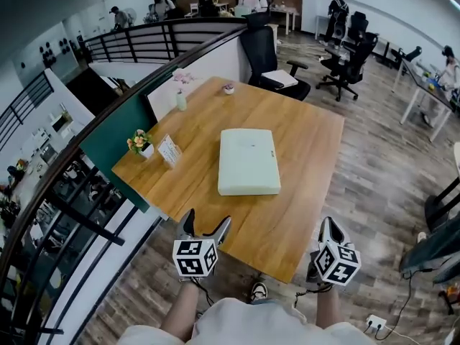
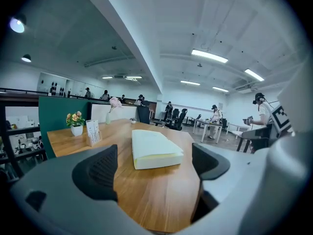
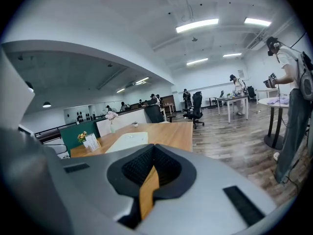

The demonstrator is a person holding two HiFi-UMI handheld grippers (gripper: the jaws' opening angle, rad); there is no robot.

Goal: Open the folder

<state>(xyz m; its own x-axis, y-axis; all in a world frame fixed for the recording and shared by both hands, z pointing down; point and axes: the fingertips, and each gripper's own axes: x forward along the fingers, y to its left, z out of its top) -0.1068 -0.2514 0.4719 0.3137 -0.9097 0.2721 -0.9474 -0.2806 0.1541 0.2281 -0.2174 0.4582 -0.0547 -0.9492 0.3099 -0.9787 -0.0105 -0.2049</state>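
A closed pale-green folder [image 1: 249, 161] lies flat in the middle of the wooden table [image 1: 302, 142]. Both grippers hover at the table's near edge, well short of the folder. My left gripper [image 1: 206, 226] is open, its two dark pads spread wide with nothing between them. In the left gripper view the folder [image 2: 154, 148] lies straight ahead beyond the left gripper [image 2: 154, 168]. My right gripper [image 1: 327, 228] is shut on nothing, near the table's front right corner. The right gripper view shows its pads [image 3: 149, 173] closed to a thin slit, with the folder [image 3: 128, 141] far off to the left.
At the table's left edge stand a small flower pot [image 1: 141, 144] and a card holder [image 1: 169, 151]. A vase with pink flowers [image 1: 180, 99] and a small bowl [image 1: 228, 88] sit at the far end. A black office chair [image 1: 267, 56] stands behind; a railing [image 1: 65, 214] runs along the left.
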